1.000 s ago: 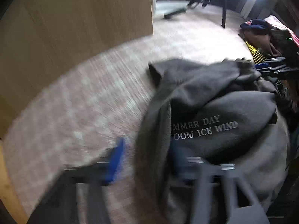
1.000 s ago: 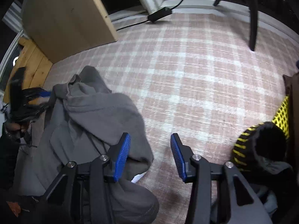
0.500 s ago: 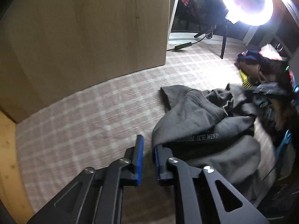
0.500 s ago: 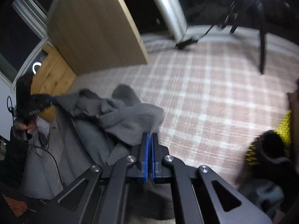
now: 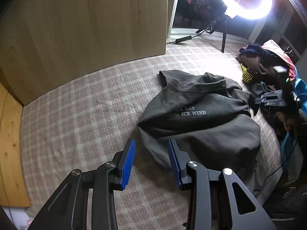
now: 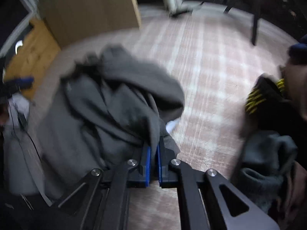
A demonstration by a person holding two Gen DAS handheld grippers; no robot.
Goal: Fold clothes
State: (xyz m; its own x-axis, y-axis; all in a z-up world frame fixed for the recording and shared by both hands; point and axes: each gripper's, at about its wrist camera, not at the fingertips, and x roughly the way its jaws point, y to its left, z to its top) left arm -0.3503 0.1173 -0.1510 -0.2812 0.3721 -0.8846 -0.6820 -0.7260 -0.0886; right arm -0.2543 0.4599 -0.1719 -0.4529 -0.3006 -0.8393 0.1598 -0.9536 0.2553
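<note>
While the dark grey hoodie (image 5: 201, 118) lies in a loose heap on the checked carpet (image 5: 80, 118), we see our left gripper (image 5: 151, 163) above the carpet at the near edge of the cloth, its blue-padded fingers (image 5: 127, 163) spread wide and holding nothing. One fold of the hoodie reaches into the gap between them, but the pads do not press it. White letters on the cloth read "ICE WIND" in the left wrist view.

Our right gripper (image 6: 153, 163) has its fingers (image 6: 147, 163) drawn narrow, almost together, with a thin strip of the grey cloth clamped between the blue pads. From this grip the hoodie (image 6: 107, 107) rises and spreads away to the left. The right wrist view is blurred, so we can only say that it is probably an edge of the garment that is pinched; which part, we cannot tell.

Behind the hoodie stands a light wooden panel (image 5: 82, 28) upright on the carpet. A bright ring lamp (image 5: 247, 0) on a dark stand shines in the far right corner. On the right side, near the hoodie, lies a pile of other clothes (image 5: 266, 65), among them a piece with yellow and black stripes (image 6: 257, 95).
</note>
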